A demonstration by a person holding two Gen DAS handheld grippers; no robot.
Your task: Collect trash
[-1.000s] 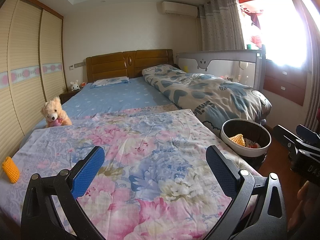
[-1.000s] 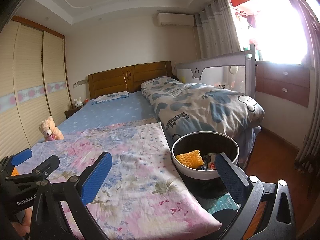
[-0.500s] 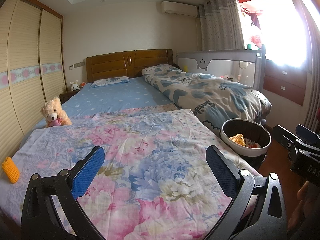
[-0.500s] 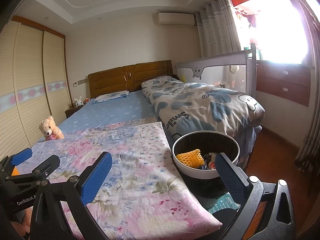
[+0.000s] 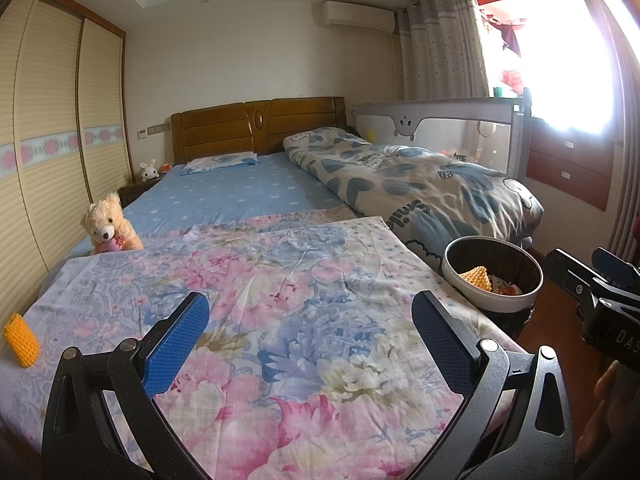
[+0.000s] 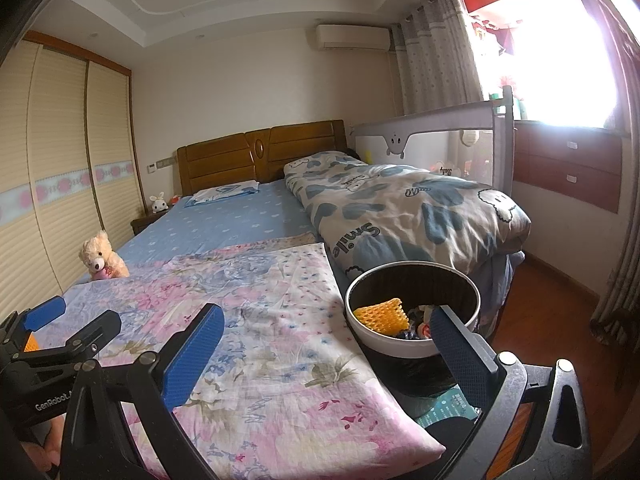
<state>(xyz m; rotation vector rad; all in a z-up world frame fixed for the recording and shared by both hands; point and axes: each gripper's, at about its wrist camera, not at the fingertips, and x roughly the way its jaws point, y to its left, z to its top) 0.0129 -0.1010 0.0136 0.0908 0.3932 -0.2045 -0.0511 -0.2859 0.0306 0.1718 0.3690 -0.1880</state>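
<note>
The left gripper hangs over the near end of the bed's floral sheet, jaws spread wide with nothing between them. The right gripper is likewise wide and empty, its right finger in front of the near rim of the trash bin.

The bin stands on the floor just beside the bed's near right corner. Inside it lie an orange foam fruit net and some small mixed scraps.

A second orange foam net lies on the floral sheet at the near left edge of the bed, well apart from both grippers. A teddy bear sits at the bed's left edge, farther back. A blue-patterned quilt is rolled along the right side.
</note>
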